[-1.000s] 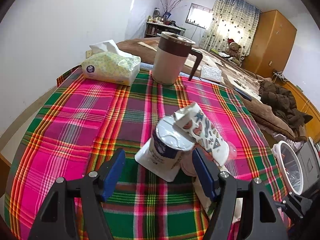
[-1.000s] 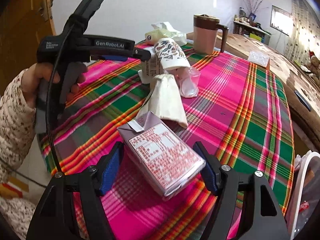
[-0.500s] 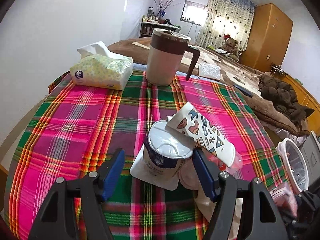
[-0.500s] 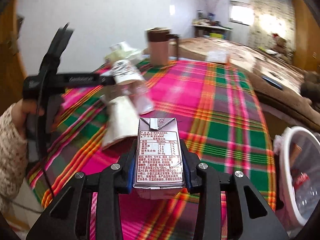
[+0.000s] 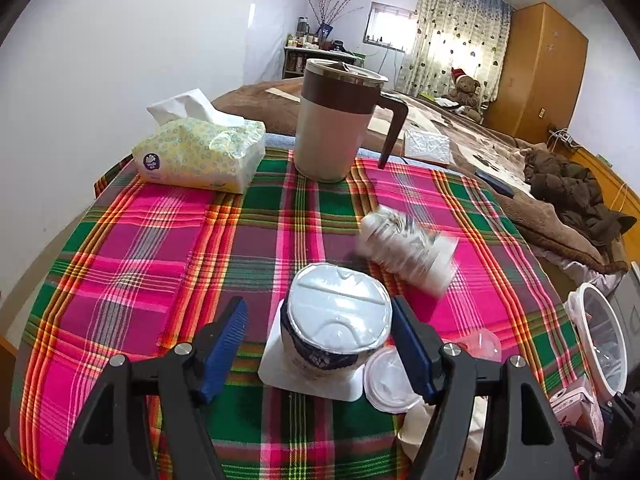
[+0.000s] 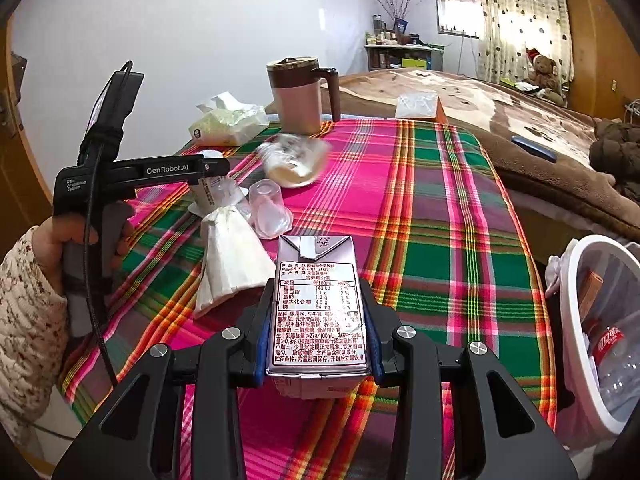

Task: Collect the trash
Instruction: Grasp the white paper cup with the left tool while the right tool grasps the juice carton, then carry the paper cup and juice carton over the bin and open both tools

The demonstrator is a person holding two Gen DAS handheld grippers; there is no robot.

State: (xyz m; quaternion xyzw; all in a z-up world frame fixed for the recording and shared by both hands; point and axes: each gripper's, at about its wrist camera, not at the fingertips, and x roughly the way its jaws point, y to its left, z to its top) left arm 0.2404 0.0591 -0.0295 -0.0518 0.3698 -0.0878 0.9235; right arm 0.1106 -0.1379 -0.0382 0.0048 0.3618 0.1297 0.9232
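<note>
Fingers of right gripper (image 6: 318, 332) clamp milk carton (image 6: 318, 312), base hidden; left gripper (image 5: 320, 344) fingers wide, straddling yogurt cup (image 5: 338, 320).

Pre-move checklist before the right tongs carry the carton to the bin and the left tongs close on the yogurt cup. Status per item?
1. Right tongs shut on the drink carton: ok, both pads press its sides.
2. Carton off the tablecloth: cannot tell, its base is hidden.
3. Trash bin open and to the right of the table: ok, a bottle already lies inside.
4. Left tongs open around the yogurt cup: ok, one finger on each side.
5. Clear plastic cup away from the left tongs' right finger: not ok, it lies against it.
6. Patterned paper cup at rest: not ok, motion-blurred.
</note>
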